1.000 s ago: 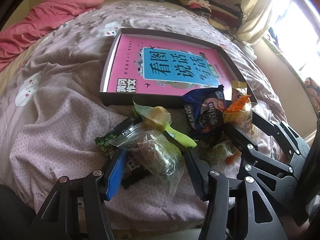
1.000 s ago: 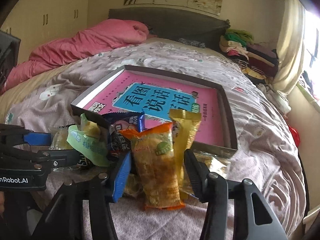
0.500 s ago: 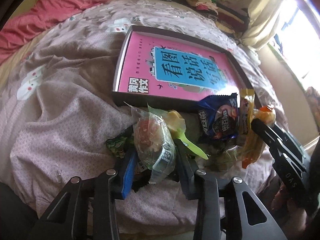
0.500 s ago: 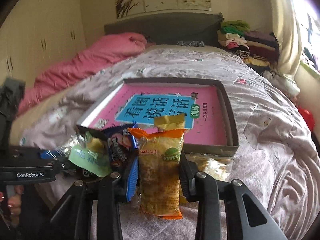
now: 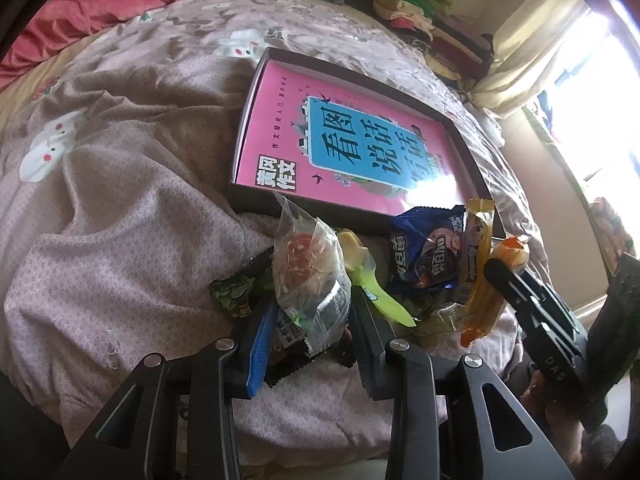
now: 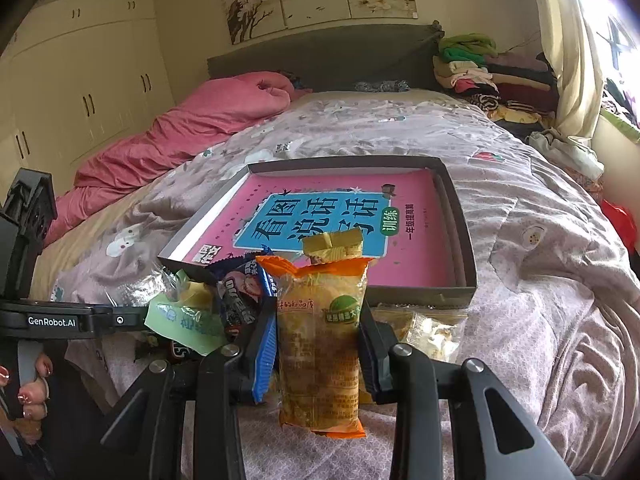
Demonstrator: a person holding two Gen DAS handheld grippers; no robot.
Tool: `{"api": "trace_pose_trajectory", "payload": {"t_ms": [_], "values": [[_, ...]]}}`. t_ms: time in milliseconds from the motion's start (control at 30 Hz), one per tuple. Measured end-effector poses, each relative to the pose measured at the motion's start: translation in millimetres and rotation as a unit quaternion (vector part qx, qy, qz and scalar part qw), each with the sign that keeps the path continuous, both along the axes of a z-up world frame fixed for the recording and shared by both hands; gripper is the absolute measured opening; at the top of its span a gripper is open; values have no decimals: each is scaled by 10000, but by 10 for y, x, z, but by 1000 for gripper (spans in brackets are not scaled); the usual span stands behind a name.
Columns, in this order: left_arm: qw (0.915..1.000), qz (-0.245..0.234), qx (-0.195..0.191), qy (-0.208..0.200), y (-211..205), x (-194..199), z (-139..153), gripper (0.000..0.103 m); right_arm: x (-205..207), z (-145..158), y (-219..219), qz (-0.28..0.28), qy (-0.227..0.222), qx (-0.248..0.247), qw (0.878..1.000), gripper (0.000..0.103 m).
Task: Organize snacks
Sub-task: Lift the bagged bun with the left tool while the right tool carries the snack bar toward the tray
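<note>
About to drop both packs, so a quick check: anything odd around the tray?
One oddity: the tray meant for snacks holds a pink book covering almost its whole floor. Otherwise, loose packets lie heaped against its near wall, and a blue packet leans on the edge. Nothing looks torn or spilled.

bed (image 6: 540, 240): carries the tray, the snack pile and both grippers' work area
tray (image 6: 466, 264): on the bed, behind the snack pile
book (image 6: 328, 216): lying flat inside the tray
snack pile (image 5: 424, 256): on the bed just before the tray's near wall
left gripper (image 5: 310, 320): left of the pile, clamped around the clear packet (image 5: 308, 272), packet upright
right gripper (image 6: 318, 340): right of the left gripper, clamped around the bun packet (image 6: 322, 332), packet upright
dark packet (image 6: 240, 296): between the two held packets, leaning at the tray's near wall
quilt (image 6: 180, 132): far left on the bed, behind the tray
folded clothes (image 6: 480, 68): stacked far right, by the headboard (image 6: 320, 52)
</note>
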State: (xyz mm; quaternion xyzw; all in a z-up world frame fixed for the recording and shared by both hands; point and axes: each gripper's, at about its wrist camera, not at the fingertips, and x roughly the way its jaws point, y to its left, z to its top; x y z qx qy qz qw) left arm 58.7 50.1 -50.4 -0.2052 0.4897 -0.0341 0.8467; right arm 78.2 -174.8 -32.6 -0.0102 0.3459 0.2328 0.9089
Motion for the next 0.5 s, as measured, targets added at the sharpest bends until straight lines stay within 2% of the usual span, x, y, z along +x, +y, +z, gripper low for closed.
{"api": "trace_pose_trajectory", "payload": {"t_ms": [167, 500], "values": [[10000, 14, -9, -14, -1, 33, 22, 42, 0, -15, -2, -15, 21, -17, 10000, 36], [9998, 38, -189, -108, 90, 85, 22, 38, -16, 26, -13, -10, -132, 29, 9999, 36]]}}
